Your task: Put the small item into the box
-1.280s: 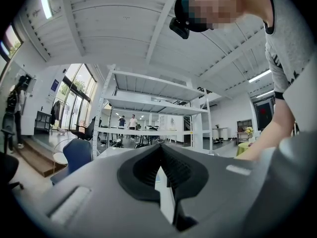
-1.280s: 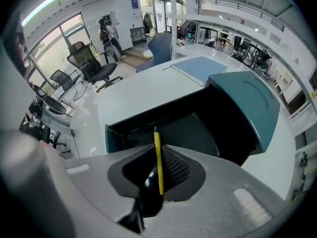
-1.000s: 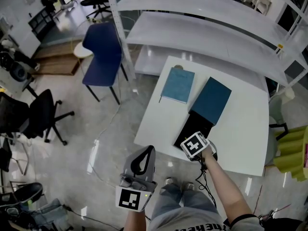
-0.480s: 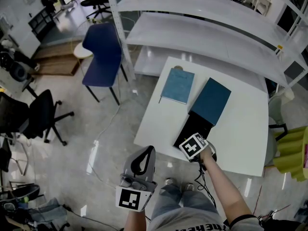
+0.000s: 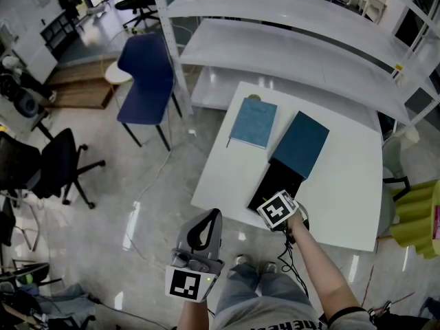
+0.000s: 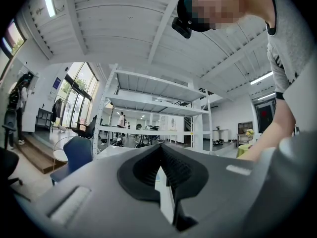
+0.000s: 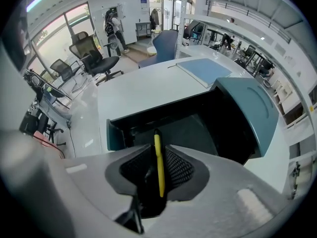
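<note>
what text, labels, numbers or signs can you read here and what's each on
None is readable.
Dark print on the person's grey shirt: upside down, cut by the frame edge, unreadable.
Blue wall sign: too small.
Black-and-white square markers on the left hand-held gripper and right hand-held gripper: patterns, no letters.
Thin yellow stick between the right one's just-opened jaws: no print visible.
Light blue flat cover and dark teal box lid: blank.

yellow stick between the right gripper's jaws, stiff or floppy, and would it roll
Probably stiff: the yellow stick stands straight between the jaws of the right gripper, which have just been opening. Thin, so likely light and apt to roll once loose. It should fall into the box below.
</note>
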A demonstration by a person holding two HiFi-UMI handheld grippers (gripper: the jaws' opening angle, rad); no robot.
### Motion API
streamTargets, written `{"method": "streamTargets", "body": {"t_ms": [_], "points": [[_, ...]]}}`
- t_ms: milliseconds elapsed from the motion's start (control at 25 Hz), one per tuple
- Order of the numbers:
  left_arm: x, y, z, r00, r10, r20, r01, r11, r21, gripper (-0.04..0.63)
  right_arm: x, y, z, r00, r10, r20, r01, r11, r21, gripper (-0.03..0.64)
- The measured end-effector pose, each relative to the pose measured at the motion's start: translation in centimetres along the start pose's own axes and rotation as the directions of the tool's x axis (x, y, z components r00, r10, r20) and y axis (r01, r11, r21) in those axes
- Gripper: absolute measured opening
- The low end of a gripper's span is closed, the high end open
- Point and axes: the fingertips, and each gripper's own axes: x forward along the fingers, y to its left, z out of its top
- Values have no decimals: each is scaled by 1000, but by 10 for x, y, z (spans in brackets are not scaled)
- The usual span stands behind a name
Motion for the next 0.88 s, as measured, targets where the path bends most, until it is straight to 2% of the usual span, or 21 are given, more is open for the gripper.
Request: {"method": "streamTargets", "body": {"t_ms": [240, 360, 440, 560, 640, 880], "points": [[-4, -3, 2, 1000, -7, 6, 7, 1000, 1, 15, -13, -10, 5, 993, -42, 112, 36, 998, 57, 104], [-4, -7, 2, 1000, -14, 14, 14, 1000, 0, 15, -14, -8, -4, 992, -12, 129, -4, 993, 122, 103], [-4, -11, 3, 1000, -21, 13, 21, 1000, 2, 15, -20, -11, 0, 984, -12, 176, -11, 992, 127, 103], [-4, -16, 2, 1000, -28, 10, 28, 1000, 5, 16, -30, -13, 4, 969, -26, 247, -9, 990, 141, 74], [-5, -19, 2, 1000, -29, 7, 29, 1000, 6, 16, -37, -15, 4, 956, -41, 289, -7, 987, 162, 2], [-5, -27, 4, 999, -31, 7, 31, 999, 19, 16, -60, -7, 4, 908, 16, 418, -98, 980, 176, 3]]}}
